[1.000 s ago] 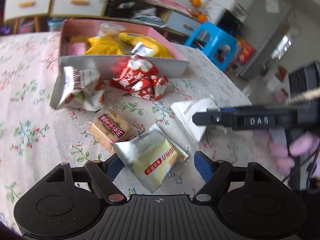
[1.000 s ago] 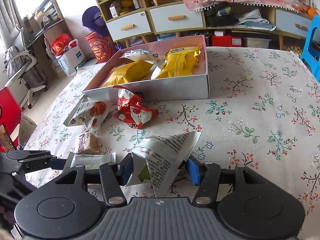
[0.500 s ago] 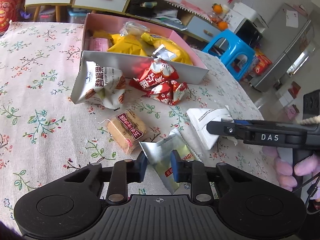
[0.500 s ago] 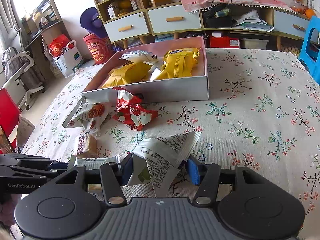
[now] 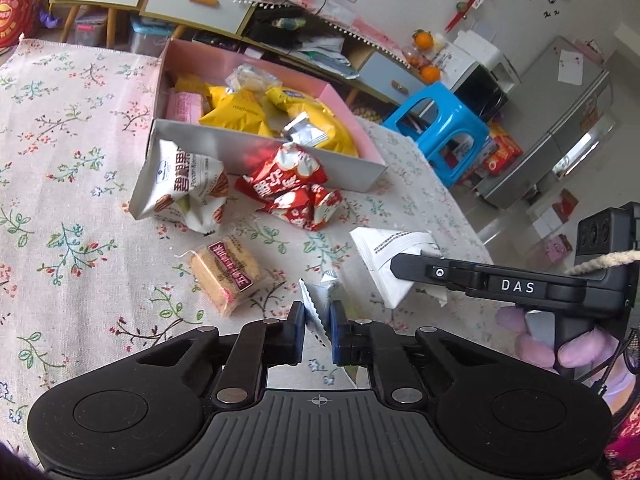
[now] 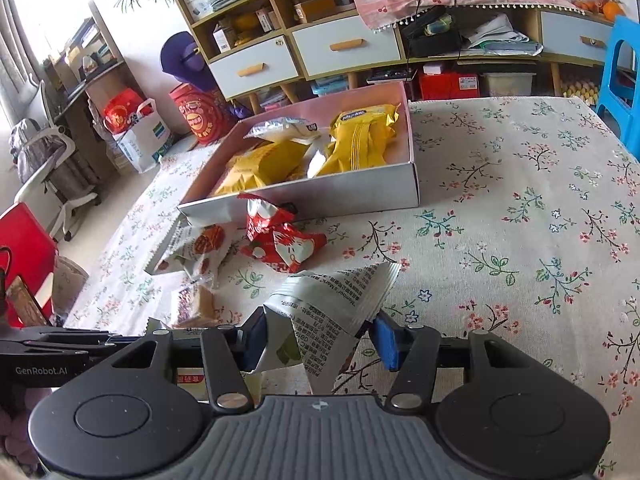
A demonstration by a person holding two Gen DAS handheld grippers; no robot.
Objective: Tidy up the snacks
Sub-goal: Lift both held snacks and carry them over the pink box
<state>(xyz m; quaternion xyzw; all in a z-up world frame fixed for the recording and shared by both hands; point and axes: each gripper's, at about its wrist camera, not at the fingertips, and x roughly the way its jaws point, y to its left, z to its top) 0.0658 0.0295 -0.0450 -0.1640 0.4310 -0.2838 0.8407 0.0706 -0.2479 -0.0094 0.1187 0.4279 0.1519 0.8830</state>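
left wrist view: left gripper [image 5: 318, 326] has just closed, pinching the silver foil snack packet [image 5: 320, 300] by its serrated edge to lift it off the floral tabletop [image 5: 60, 200]. right gripper [image 6: 318, 340] clamps the white printed snack pouch [image 6: 336, 300], likely headed for the pink-lined cardboard box [image 6: 360, 196].

My left camera sits just behind my left fingers [image 5: 297, 322], tilted down at the table [image 5: 60, 184] from close above, facing the pink box [image 5: 256, 148] with a blue stool [image 5: 436, 128] beyond to the right. My right camera rides behind my right fingers [image 6: 386, 340], likewise angled down and close, facing the same box [image 6: 320, 196] and the drawer cabinet [image 6: 304, 52] past it. Both views share the box, the red snack packets [image 5: 292, 196] and the flowered cloth. Each camera catches the other gripper at its edge: the right gripper [image 5: 404, 268] in the left view, the left gripper [image 6: 80, 344] in the right.
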